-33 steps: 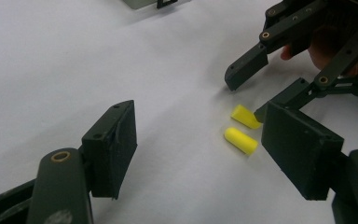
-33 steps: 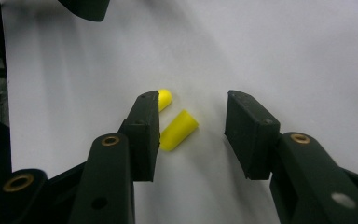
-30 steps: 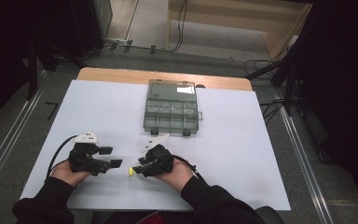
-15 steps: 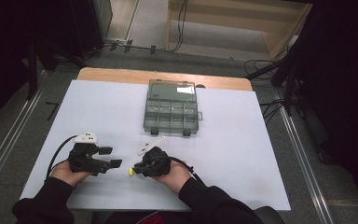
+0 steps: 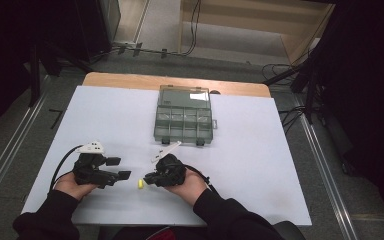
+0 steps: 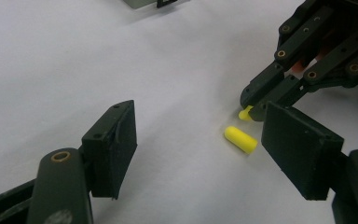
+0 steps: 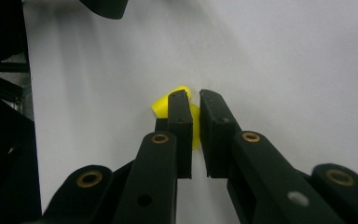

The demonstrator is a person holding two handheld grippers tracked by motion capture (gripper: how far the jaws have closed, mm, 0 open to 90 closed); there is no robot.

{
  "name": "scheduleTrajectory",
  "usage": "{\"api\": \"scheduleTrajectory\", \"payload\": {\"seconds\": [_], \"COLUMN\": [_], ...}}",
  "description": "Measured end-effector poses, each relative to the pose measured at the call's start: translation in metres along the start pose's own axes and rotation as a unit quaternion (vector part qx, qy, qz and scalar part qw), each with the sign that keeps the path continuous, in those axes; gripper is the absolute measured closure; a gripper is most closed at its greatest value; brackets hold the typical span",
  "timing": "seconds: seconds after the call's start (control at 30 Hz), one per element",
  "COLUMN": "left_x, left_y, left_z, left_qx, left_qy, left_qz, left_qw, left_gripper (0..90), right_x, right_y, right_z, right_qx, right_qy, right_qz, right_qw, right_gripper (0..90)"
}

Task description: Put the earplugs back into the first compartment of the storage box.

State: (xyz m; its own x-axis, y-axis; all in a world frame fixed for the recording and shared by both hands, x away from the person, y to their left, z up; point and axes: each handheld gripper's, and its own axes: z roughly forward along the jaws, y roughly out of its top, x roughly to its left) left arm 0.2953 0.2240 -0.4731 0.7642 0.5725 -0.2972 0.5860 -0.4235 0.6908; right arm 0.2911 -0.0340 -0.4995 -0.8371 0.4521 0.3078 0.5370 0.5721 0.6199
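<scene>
Two small yellow foam plugs lie near the table's front edge. One plug point(image 6: 240, 139) point(image 5: 140, 184) rests free on the white table top. The other plug point(image 6: 245, 113) point(image 7: 160, 105) sits between the tips of my right gripper point(image 5: 150, 179) point(image 7: 195, 109) point(image 6: 251, 110). Those jaws have just been closing and now pinch it against the table. My left gripper point(image 5: 118, 168) point(image 6: 205, 140) is held level just left of the plugs. It points at them and is open with nothing between its pads.
A grey see-through compartment box point(image 5: 184, 120) stands with its lid open at the middle back of the white table top point(image 5: 280, 165). A wooden strip point(image 5: 130, 80) runs along the far edge. Cables trail from both grippers.
The right gripper's jaws have drawn together on a yellow plug. Both hands have stayed in place, and the left gripper is as it was.
</scene>
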Motion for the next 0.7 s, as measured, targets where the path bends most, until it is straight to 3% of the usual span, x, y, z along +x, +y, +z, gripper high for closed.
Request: {"api": "scheduleTrajectory", "payload": {"seconds": [0.7], "left_x": [0.0], "left_y": [0.001], "left_z": [0.003], "left_qx": [0.004], "left_qy": [-0.006], "left_qz": [0.004], "left_qw": [1.0], "left_gripper": [26.8], "right_x": [-0.017], "right_y": [0.0], "right_z": [-0.024], "right_qx": [-0.024], "right_qy": [-0.016], "right_qz": [0.014], "right_qw": [0.9995], "right_gripper": [81.0]}}
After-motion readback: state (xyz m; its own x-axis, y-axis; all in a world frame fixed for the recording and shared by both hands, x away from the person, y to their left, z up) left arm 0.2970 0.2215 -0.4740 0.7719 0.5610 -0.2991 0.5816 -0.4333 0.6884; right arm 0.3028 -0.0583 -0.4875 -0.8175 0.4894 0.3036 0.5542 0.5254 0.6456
